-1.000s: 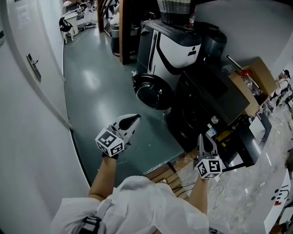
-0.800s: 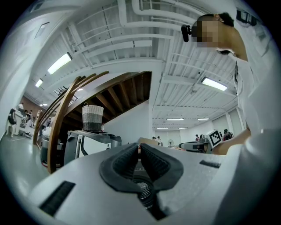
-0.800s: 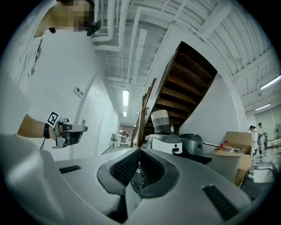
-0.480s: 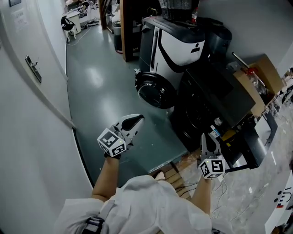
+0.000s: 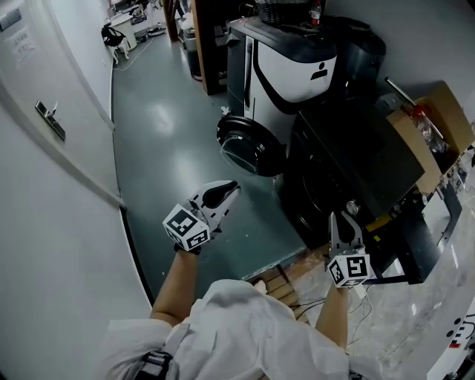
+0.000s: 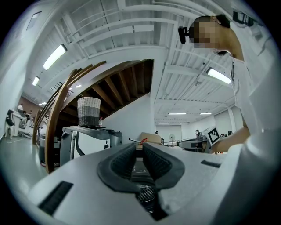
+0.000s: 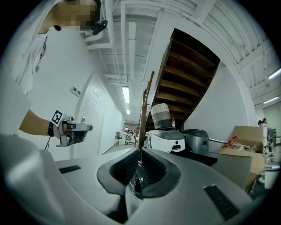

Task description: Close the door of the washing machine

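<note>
The dark front-loading washing machine [image 5: 349, 159] stands at the right of the head view. Its round door [image 5: 249, 148] hangs open toward the floor aisle. My left gripper [image 5: 226, 189] is held out over the floor just short of the door, apart from it. Its jaws have just been opening to a narrow slit, with nothing between them; in the left gripper view [image 6: 139, 147] the machine shows through the gap. My right gripper [image 5: 341, 217] is shut and empty beside the machine's front, near its lower corner. In the right gripper view [image 7: 140, 151] its pads meet.
A white and black appliance [image 5: 293, 70] with a woven basket [image 5: 286, 9] on top stands beyond the washer. A cardboard box [image 5: 434, 122] sits at the right. A white wall with a handle [image 5: 50, 119] bounds the left. Wooden slats [image 5: 286, 278] lie near my feet.
Both grippers have been carried forward toward the washing machine, which now looks closer. The door still hangs open. The left jaws have parted slightly.
</note>
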